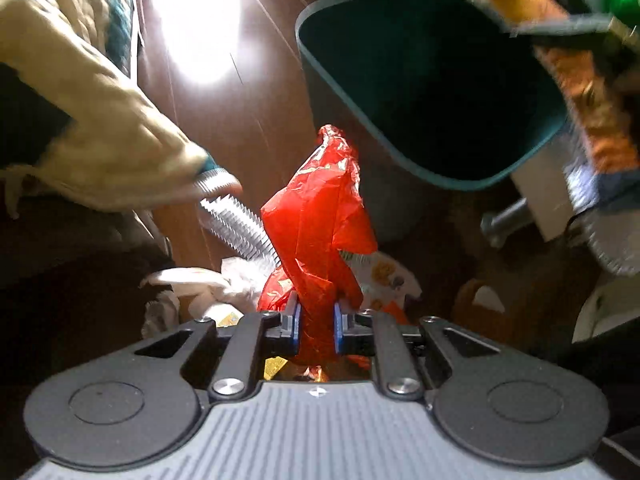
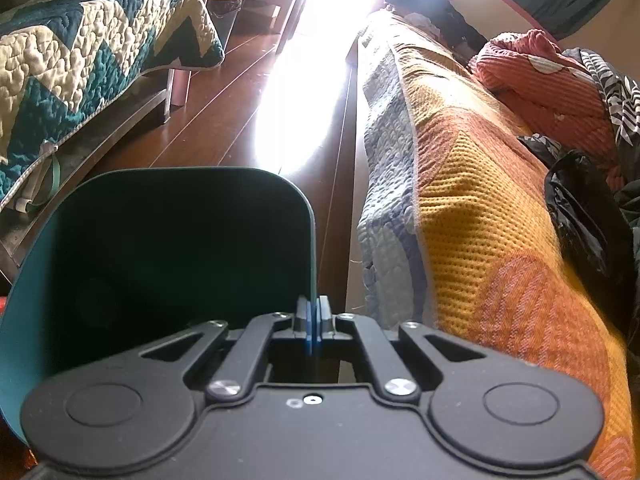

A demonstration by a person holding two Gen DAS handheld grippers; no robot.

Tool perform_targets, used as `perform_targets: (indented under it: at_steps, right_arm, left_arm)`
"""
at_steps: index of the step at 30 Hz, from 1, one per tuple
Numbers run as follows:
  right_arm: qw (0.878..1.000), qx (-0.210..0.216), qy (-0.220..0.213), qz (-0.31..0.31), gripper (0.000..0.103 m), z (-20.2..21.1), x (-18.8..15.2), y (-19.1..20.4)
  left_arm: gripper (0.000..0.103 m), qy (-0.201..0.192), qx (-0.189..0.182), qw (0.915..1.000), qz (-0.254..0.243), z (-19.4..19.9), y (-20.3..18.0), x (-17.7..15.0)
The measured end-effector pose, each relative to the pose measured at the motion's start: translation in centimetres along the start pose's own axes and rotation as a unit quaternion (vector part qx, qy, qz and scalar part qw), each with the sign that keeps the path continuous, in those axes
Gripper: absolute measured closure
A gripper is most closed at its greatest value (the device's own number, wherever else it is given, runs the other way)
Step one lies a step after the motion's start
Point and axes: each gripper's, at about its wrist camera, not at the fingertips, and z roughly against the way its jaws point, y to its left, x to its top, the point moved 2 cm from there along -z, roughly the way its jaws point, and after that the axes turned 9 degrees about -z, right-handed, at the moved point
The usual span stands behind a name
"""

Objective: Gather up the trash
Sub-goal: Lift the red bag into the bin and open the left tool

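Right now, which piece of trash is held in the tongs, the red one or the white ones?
The red crinkled wrapper is clamped between the left tongs and sticks up toward the teal bin. The white crumpled paper lies loose below, untouched.

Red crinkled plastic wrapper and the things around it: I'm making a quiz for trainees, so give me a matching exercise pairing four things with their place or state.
Things:
1. red crinkled plastic wrapper
2. dark teal plastic bin
3. white crumpled tissue
4. teal and cream zigzag quilt

Places or states:
A. draped over a bed
B. rim pinched by the right gripper
C. lying low beside the wrapper
D. clamped in the left gripper

Pairs: 1-D, 2-B, 3-C, 4-A
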Motion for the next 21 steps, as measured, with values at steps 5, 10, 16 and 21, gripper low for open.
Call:
perform_targets:
  at_steps: [5, 10, 16, 21]
  right_arm:
    - [1.000, -0.001, -0.003, 0.005, 0.101, 0.1, 0.0, 0.3]
    - [1.000, 0.002, -0.005, 0.008, 0.101, 0.3, 0.2, 0.6]
    - [1.000, 0.002, -0.008, 0.017, 0.101, 0.5, 0.2, 1.1]
    - [1.000, 0.004, -0.011, 0.022, 0.101, 0.7, 0.1, 1.3]
  left_arm:
    - [0.089, -0.046, -0.006, 0.9989, 0.000, 4.0, -0.2, 1.1]
    - [0.089, -0.096, -0.006, 0.9954, 0.001, 7.3, -0.6, 3.3]
    - [0.089, -0.134, -0.023, 0.9907, 0.000, 7.8, -2.6, 7.9]
    - [0.089, -0.112, -0.033, 0.9931, 0.012, 3.6, -4.0, 10.9]
